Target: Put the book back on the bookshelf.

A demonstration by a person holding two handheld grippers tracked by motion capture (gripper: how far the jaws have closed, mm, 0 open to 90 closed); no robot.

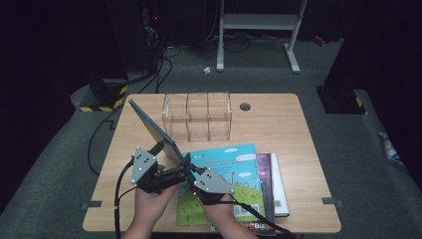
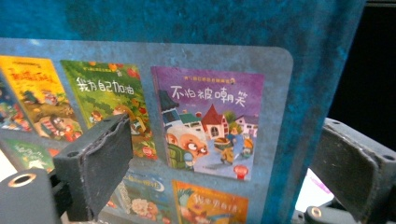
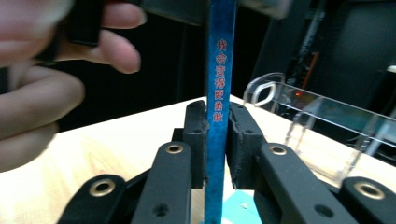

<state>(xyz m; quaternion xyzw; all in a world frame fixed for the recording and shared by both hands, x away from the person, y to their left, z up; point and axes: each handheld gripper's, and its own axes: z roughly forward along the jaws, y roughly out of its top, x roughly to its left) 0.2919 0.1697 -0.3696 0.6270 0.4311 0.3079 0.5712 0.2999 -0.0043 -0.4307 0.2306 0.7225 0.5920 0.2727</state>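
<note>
the right gripper point(image 3: 217, 140) has its two black jaws nearly together on the spine of a thin blue book point(image 3: 218, 84), one pad on each face and the spine upright between them with red characters down it. whether the pads truly press or only sit against the cover cannot be told for sure, though no gap shows on either side. the left gripper point(image 2: 219, 154) stands wide open, its jaws spread to either side of the book's back cover, which shows small pictures of other titles; the near jaw lies over that cover in the left gripper view, while the far jaw stands off past the book's edge.

in the high view the blue book point(image 1: 154, 130) is raised on edge and tilted, over the left half of the table point(image 1: 293, 124) near its front, rising toward the back left corner. both hands meet at its lower end, the left gripper point(image 1: 166, 175) just beside the right gripper point(image 1: 191, 167). flat under the right hand lies a green and blue picture book point(image 1: 234, 174) on top of a dark book point(image 1: 266, 167) toward the front edge. a clear plastic divider box point(image 1: 197, 115) stands near the back edge, just behind the raised book.
</note>
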